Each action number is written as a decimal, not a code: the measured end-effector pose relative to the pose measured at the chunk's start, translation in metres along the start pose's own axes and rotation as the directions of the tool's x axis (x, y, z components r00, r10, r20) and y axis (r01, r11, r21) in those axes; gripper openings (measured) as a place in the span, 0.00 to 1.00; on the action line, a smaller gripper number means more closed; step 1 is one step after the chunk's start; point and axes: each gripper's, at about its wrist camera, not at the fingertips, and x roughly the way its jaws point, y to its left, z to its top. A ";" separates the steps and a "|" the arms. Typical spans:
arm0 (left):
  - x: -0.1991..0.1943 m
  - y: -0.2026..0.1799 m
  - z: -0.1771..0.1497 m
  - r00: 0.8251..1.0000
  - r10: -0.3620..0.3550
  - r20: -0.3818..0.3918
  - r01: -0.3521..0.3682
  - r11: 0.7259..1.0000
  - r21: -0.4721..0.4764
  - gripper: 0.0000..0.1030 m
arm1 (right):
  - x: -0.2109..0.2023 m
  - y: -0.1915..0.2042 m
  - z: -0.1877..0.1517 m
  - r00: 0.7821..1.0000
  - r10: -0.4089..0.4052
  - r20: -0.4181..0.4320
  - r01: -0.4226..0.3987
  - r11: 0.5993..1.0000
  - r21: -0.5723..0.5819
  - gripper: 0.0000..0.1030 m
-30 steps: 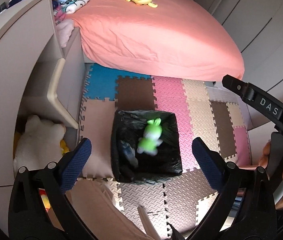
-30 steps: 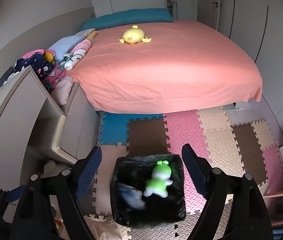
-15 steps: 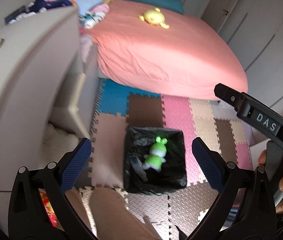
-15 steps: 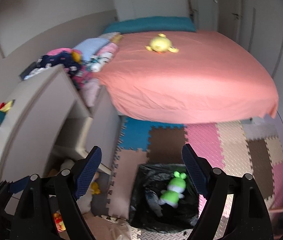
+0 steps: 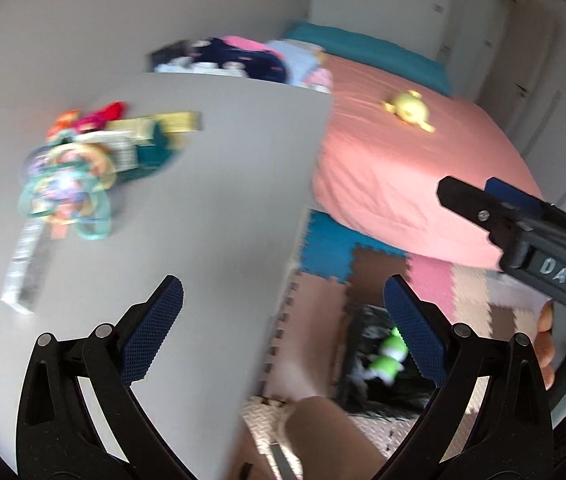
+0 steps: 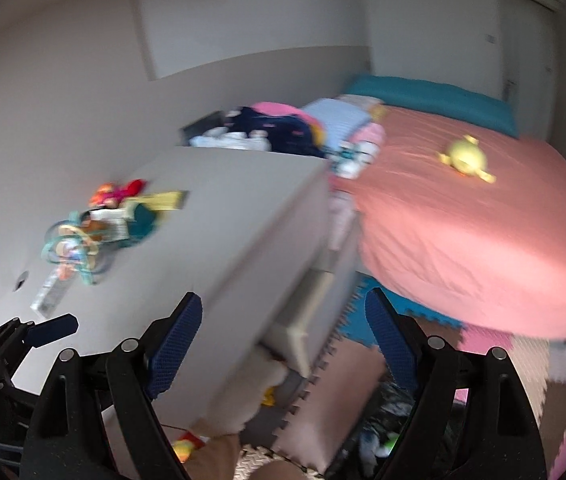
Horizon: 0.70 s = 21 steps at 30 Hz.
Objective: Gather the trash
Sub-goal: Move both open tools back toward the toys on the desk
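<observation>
Swinging away from the floor and up toward the grey desk top (image 5: 211,184), both views compared with a second ago: then centred on the bin, now filled on the left by the desk surface, with heavy motion blur. Pink bed (image 5: 415,176) at far right, yellow plush (image 5: 407,110) lying on it, well apart from everything else. Foam floor mat (image 5: 315,308) visible only in the near-right strip. Black-lined trash bin (image 5: 367,360) now pushed to the lower right of the left view, partly behind the right finger; green toy (image 5: 389,356) lying inside it, so that item judged as deposited. Cluster of colourful clutter (image 5: 71,176) on the far-left part of the desk, with a clear wrapper strip (image 5: 27,264) just near of it; too blurred to name individual pieces. Judged as the next trash to collect. Left gripper (image 5: 279,340): jaws spread wide, nothing between the pads. Right gripper (image 6: 279,340): jaws likewise wide apart and empty, also seen from the left view at the right edge with a hand (image 5: 563,360) on its handle. Next move likely a reach across the desk to the clutter; blur suggests waiting for a steadier view before closing on thin wrappers.
</observation>
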 end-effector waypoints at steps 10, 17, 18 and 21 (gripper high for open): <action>-0.017 0.120 -0.016 0.985 0.172 0.002 -0.170 0.974 -0.148 0.94 | 0.051 0.121 0.034 0.960 0.271 -0.074 -0.275 0.959 -0.062 0.81; -0.013 0.182 -0.025 0.975 0.223 -0.009 -0.218 0.944 -0.249 0.94 | 0.089 0.176 0.054 0.930 0.341 -0.136 -0.349 0.936 -0.041 0.81; -0.011 0.188 -0.024 0.974 0.224 -0.013 -0.220 0.941 -0.256 0.94 | 0.094 0.180 0.056 0.927 0.346 -0.145 -0.354 0.934 -0.037 0.81; -0.008 0.201 -0.026 0.975 0.223 -0.023 -0.221 0.937 -0.272 0.94 | 0.108 0.192 0.063 0.919 0.356 -0.170 -0.365 0.931 -0.020 0.78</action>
